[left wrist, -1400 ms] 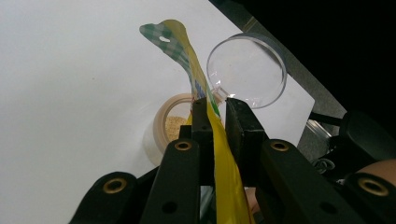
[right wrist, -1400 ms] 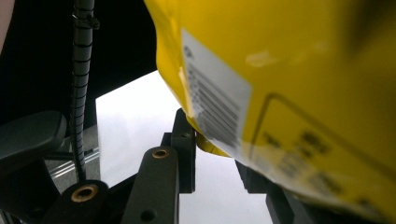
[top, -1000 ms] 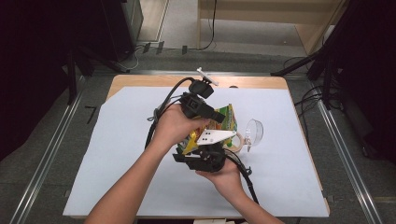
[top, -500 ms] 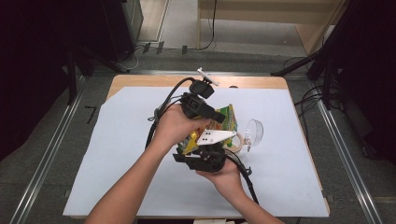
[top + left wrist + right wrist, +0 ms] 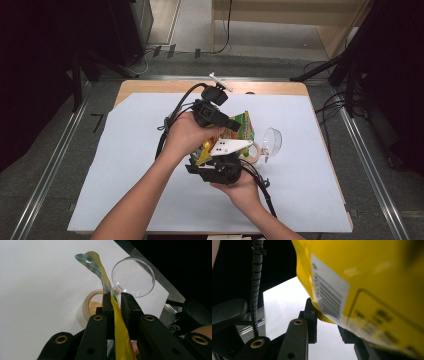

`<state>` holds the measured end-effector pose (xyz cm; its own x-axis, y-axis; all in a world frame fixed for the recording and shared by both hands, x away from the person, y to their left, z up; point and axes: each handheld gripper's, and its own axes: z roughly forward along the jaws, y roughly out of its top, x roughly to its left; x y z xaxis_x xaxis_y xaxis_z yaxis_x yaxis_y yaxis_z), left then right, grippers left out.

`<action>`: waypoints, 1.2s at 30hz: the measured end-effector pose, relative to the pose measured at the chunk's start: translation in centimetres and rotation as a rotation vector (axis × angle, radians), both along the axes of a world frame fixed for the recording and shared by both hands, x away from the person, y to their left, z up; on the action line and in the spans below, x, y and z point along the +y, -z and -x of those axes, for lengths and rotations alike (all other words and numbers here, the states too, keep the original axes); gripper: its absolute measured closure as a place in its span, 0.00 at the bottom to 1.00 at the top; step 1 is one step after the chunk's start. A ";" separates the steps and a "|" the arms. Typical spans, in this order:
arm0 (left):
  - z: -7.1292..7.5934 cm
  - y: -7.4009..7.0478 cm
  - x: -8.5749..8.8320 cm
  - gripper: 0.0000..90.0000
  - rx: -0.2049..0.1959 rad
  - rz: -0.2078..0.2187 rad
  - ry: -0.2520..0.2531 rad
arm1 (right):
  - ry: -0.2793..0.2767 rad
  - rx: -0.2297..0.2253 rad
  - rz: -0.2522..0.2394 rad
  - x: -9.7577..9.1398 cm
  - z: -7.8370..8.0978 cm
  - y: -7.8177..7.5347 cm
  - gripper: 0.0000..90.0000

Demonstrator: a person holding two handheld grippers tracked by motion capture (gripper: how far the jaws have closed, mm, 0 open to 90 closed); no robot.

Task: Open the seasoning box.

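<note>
We see the 2 grippers hold 1 yellow snack pouch (image 5: 239, 131) over the white sheet (image 5: 125, 165). The left gripper (image 5: 115, 302) pinches its flattened edge; the right gripper (image 5: 327, 320) clamps its lower end. A tub of crumbs (image 5: 93, 307) sits below, its clear lid (image 5: 133, 277) at 1 o'clock.

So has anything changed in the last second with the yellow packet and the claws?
Nothing visibly changed. The left claw stays clamped on the yellow packet, the right claw holds its lower end, and the jar and clear lid lie as before.
</note>
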<state>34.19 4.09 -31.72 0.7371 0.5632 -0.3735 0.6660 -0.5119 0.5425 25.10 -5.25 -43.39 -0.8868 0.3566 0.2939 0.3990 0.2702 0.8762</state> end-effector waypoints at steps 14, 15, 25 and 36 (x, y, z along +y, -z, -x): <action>-0.1 0.1 0.2 0.92 0.001 0.011 -0.002 | -0.001 -0.005 0.008 0.0 -0.1 0.0 0.81; -0.1 0.1 0.2 0.92 0.003 0.013 -0.003 | -0.002 -0.005 0.009 0.0 -0.1 0.0 0.81; -0.2 0.1 0.2 0.92 0.004 0.019 -0.008 | 0.003 -0.015 0.016 -0.1 0.0 -0.1 0.81; -0.2 0.1 0.3 0.92 0.006 0.023 -0.007 | 0.005 -0.016 0.017 0.0 0.0 -0.2 0.81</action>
